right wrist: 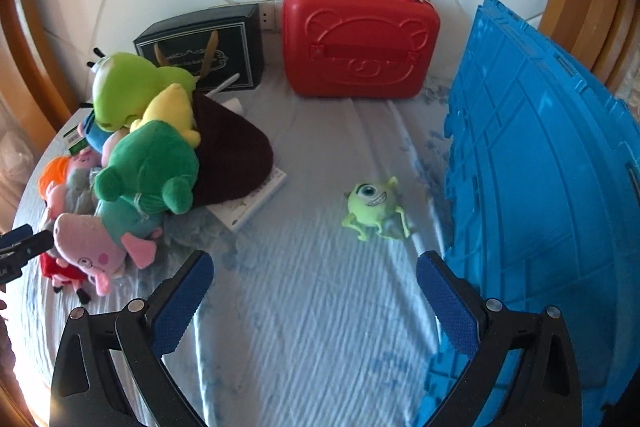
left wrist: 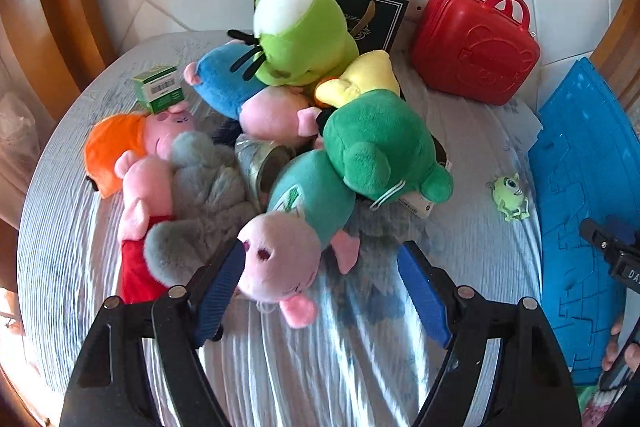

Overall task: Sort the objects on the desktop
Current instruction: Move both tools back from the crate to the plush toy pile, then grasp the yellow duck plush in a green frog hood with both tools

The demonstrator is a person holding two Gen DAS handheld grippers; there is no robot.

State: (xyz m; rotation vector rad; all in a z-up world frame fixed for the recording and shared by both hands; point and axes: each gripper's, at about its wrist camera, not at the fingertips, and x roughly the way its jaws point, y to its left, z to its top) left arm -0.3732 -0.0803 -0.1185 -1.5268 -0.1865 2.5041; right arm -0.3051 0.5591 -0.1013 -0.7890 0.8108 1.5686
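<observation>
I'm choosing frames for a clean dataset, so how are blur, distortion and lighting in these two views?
Left wrist view: strong fisheye bending at the edges, motion smear on the striped cloth near the left gripper, pile fairly sharp. Right wrist view: same barrel distortion curving the blue crate, cloth streaked ahead of the right gripper, bright daylight, soft shadows.

Heaped plush toys beside blue crate

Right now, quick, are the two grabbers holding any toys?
Left gripper: open, holding nothing; the pink pig plush lies between its fingers, not squeezed.
Right gripper: open, holding nothing, only the blue cloth under it.
</observation>
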